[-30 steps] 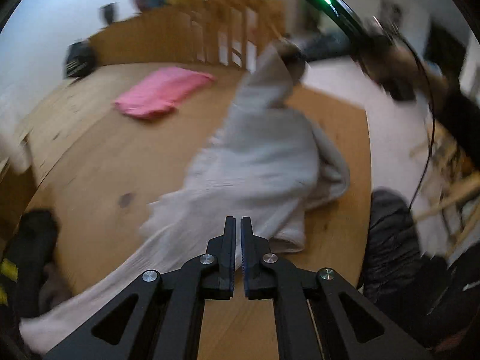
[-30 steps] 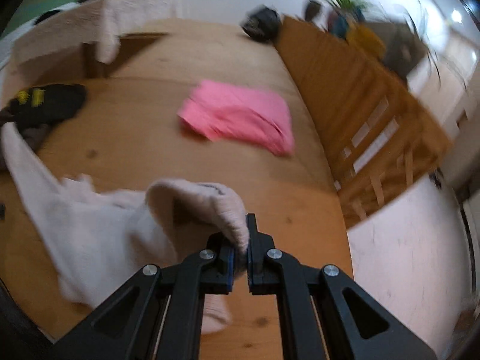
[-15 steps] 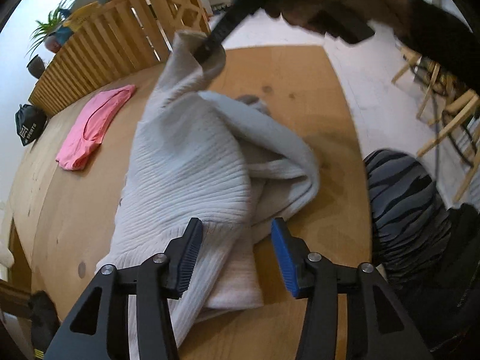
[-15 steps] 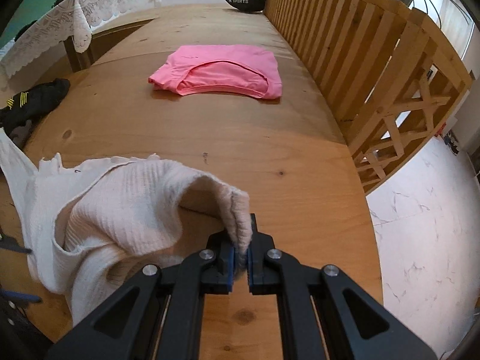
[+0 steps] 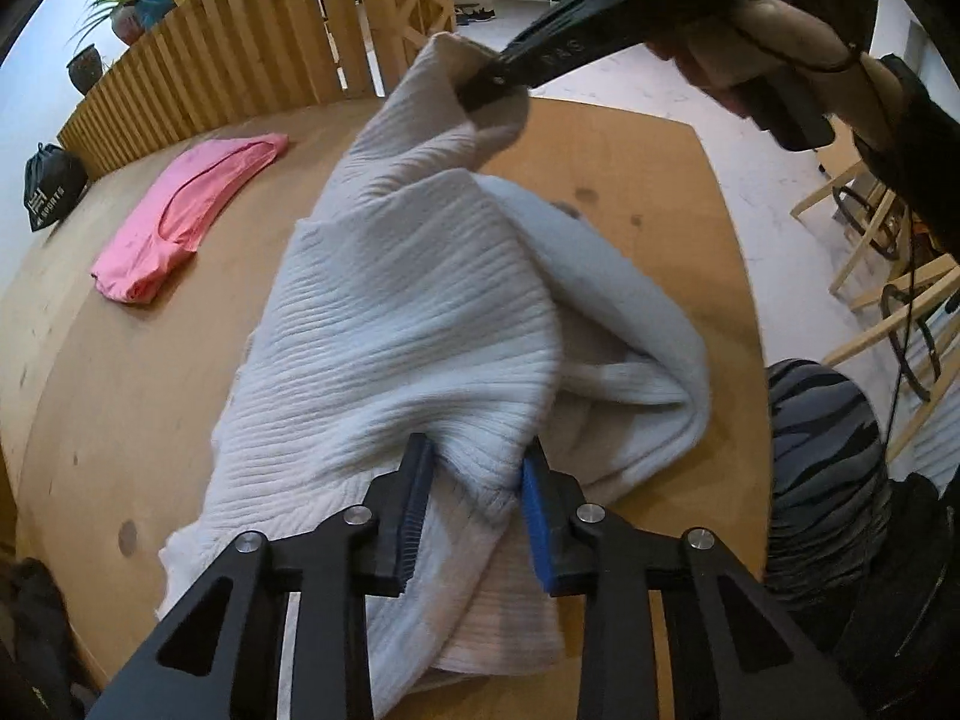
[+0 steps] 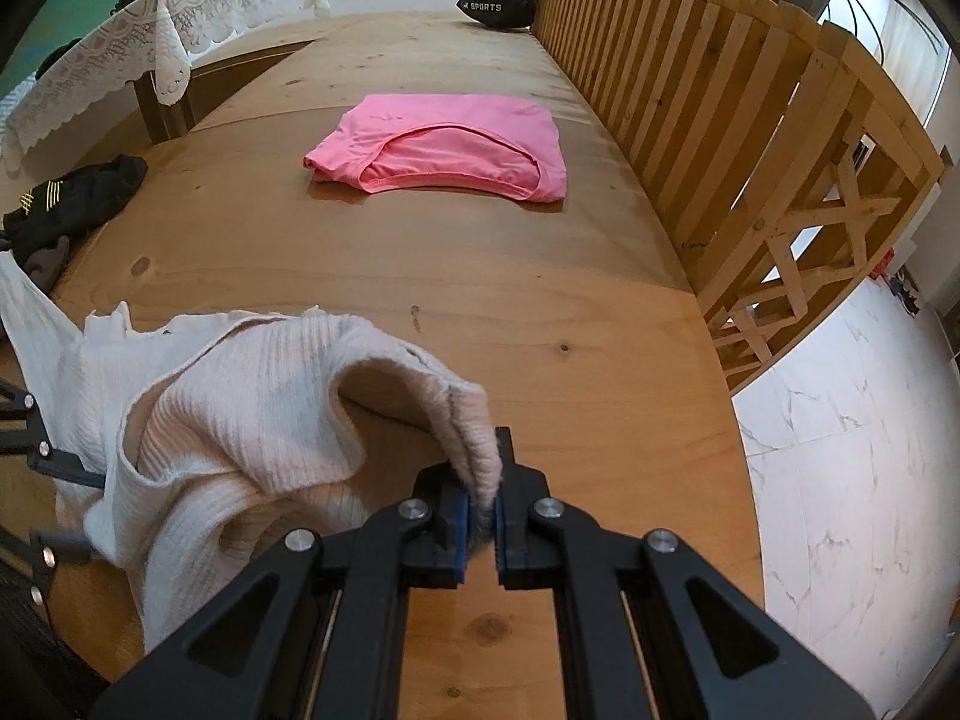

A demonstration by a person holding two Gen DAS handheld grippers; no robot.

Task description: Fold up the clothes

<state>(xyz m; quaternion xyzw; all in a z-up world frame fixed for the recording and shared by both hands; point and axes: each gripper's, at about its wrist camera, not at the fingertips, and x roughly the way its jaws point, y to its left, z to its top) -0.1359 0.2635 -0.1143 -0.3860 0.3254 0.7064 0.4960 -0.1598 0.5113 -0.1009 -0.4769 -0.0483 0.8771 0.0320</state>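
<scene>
Right tool [image 6: 480,501] pinches the white sweater's [image 5: 408,324] edge, lifted off the tabletop [image 6: 480,276]; left tool [image 5: 474,504], just closing, squeezes a sweater fold.

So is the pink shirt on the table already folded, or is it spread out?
Folded. The pink shirt lies as a compact flat rectangle on the table, its layers doubled over at the edges.

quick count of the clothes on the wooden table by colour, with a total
white: 1, the ribbed sweater
pink: 1, the folded top
black: 1, the garment with yellow marks at the table's edge
total: 3
</scene>
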